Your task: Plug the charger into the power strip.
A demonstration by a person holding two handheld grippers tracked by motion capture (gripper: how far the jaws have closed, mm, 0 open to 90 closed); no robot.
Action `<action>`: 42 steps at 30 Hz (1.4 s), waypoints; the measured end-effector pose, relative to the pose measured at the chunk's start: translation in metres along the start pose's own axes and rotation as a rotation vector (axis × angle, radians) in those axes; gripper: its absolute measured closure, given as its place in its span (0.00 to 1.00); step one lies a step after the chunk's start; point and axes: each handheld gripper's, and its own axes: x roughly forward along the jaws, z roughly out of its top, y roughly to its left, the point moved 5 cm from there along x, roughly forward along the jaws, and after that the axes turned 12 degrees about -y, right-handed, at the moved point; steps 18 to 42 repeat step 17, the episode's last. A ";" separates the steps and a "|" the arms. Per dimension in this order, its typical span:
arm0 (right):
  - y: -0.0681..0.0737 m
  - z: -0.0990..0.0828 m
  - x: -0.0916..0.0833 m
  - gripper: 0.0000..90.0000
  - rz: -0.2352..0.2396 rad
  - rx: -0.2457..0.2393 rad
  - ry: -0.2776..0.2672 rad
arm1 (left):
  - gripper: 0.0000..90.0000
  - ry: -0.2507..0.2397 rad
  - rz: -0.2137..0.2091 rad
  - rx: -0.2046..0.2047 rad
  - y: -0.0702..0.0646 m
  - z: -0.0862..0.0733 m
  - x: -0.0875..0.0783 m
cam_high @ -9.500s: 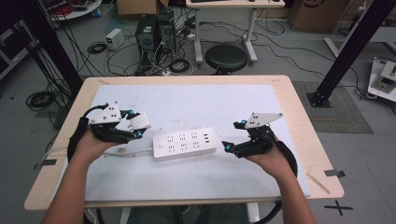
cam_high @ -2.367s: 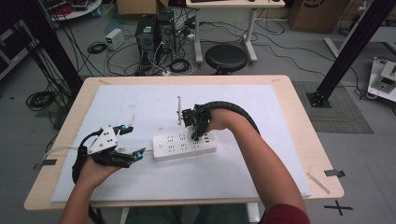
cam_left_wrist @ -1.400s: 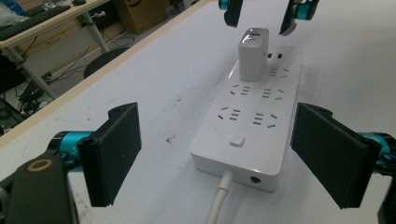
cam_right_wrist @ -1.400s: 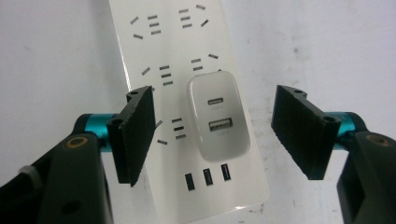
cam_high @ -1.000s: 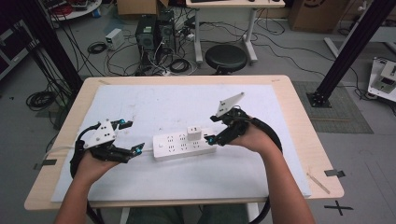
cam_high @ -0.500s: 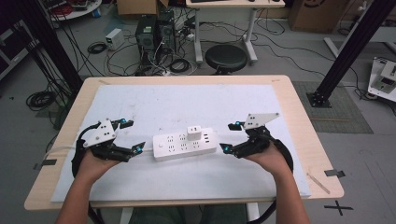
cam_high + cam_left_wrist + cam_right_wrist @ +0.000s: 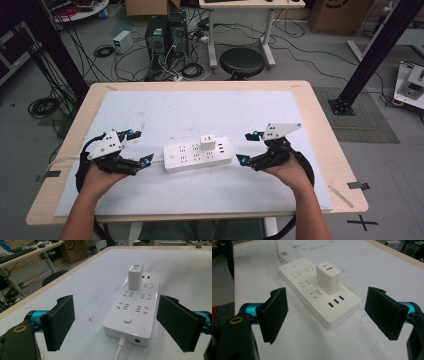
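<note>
A white power strip is seen lying near the middle of the table, on the white mat that covers most of it, with its long side roughly parallel to the near edge. A small white charger is now plugged upright into a socket on the far row, towards the strip's right end; a few seconds ago the right hand was held over the strip there, and since then it has been drawn back to the right side of the table. The cord is seen leaving the strip's left end.

The left gripper is held just left of the strip, jaws spread wide and empty. The right gripper is held just right of it, likewise wide open with nothing between the jaws. Neither is touching the strip.

With the charger seated and both hands withdrawn, the plugging-in is judged to be finished.
</note>
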 end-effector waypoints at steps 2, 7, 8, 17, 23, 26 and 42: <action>-0.001 0.000 0.000 0.21 0.002 0.004 0.001 | 0.17 -0.002 0.002 -0.004 0.000 0.000 0.000; -0.003 0.000 0.000 0.21 -0.001 0.004 -0.005 | 0.17 0.004 0.001 -0.001 0.001 -0.001 0.001; -0.003 -0.001 0.000 0.21 0.001 0.008 -0.002 | 0.17 0.004 0.001 -0.001 0.001 -0.001 0.001; 0.000 0.002 -0.003 0.21 -0.004 0.002 -0.009 | 0.17 -0.002 0.001 -0.011 0.001 -0.002 -0.001; 0.000 0.002 -0.003 0.21 -0.004 0.002 -0.009 | 0.17 -0.002 0.001 -0.011 0.001 -0.002 -0.001; 0.000 0.002 -0.003 0.21 -0.004 0.002 -0.009 | 0.17 -0.002 0.001 -0.011 0.001 -0.002 -0.001; 0.000 0.002 -0.003 0.21 -0.004 0.002 -0.009 | 0.17 -0.002 0.001 -0.011 0.001 -0.002 -0.001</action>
